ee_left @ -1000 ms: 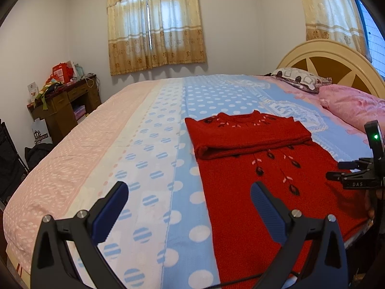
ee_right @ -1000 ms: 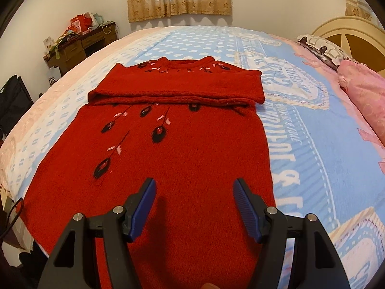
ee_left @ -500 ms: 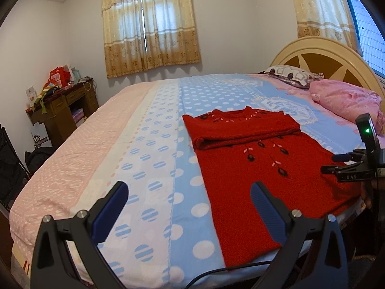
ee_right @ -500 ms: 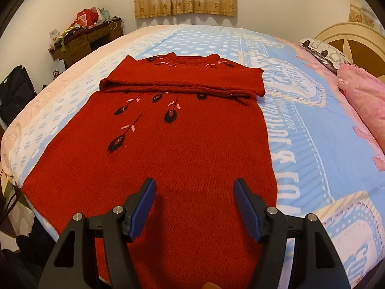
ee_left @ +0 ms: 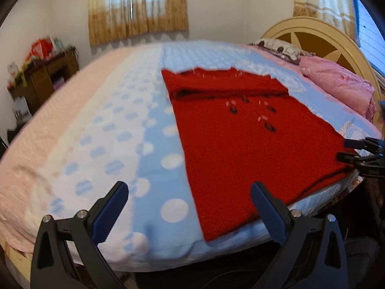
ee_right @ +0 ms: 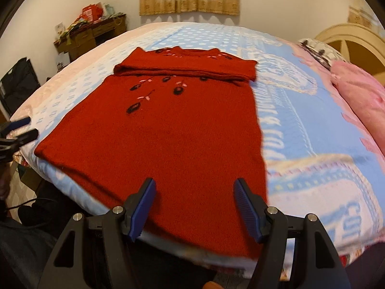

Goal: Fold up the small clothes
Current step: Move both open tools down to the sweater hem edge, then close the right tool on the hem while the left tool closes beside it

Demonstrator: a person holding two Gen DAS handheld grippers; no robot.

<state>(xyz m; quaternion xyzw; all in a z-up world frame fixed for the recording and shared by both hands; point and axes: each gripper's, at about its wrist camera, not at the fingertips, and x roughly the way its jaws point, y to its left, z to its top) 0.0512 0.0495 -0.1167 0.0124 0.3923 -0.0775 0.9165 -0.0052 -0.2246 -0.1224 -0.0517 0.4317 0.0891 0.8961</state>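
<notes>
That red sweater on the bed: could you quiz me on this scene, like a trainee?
1. True or false: the red sweater has its sleeves folded across the chest.
2. Multiple choice: the right tongs are A) shut on the hem, B) open above the hem, C) holding the pink pillow.
3. Fill in: the left tongs are open, near the sweater's lower ____ corner.

Key
1. True: a folded band lies below the collar.
2. B.
3. Left: the right-hand finger overlaps the hem; the other is over the bedspread.
</notes>
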